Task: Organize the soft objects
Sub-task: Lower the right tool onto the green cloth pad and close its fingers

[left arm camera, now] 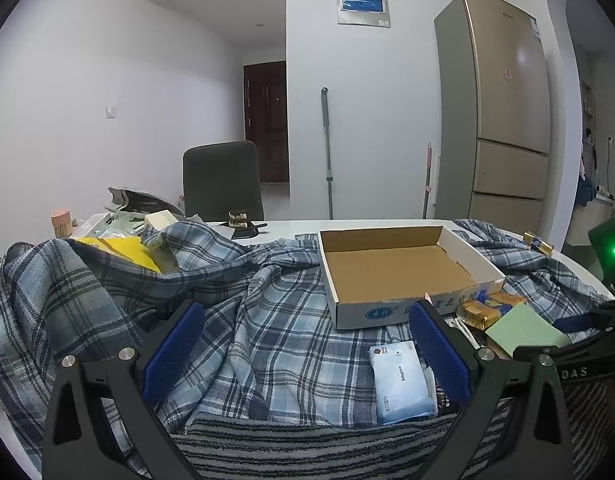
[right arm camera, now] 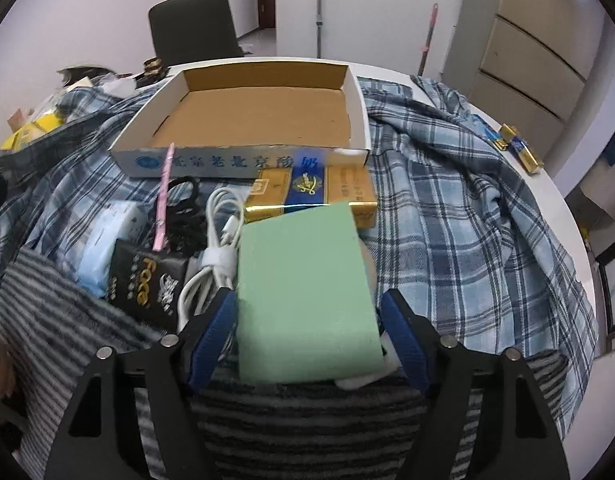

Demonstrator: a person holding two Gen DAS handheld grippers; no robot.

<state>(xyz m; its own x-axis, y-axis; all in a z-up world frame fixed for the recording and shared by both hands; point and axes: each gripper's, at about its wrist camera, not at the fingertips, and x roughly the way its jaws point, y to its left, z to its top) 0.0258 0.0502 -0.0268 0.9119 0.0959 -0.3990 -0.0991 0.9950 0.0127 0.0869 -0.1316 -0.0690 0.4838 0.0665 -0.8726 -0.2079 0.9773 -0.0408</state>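
The right tongs (right arm camera: 307,336) sit astride a pale green sponge block (right arm camera: 303,292); its left side meets the left pad, while a sliver of gap shows at the right pad, so the jaws stand loose around it, not clamped. The block lies over a gold and blue packet (right arm camera: 311,192), just short of the front wall of an open cardboard tray (right arm camera: 243,160). Cable (right arm camera: 217,240), tissue packs and a striped cloth (right arm camera: 67,320) crowd its left. Rightward, plaid fabric (right arm camera: 459,200) runs to the white worktop (right arm camera: 563,208) rim. The left tongs (left arm camera: 303,356) hang spread and empty above plaid, a blue tissue pack (left arm camera: 401,384) by the right pad.
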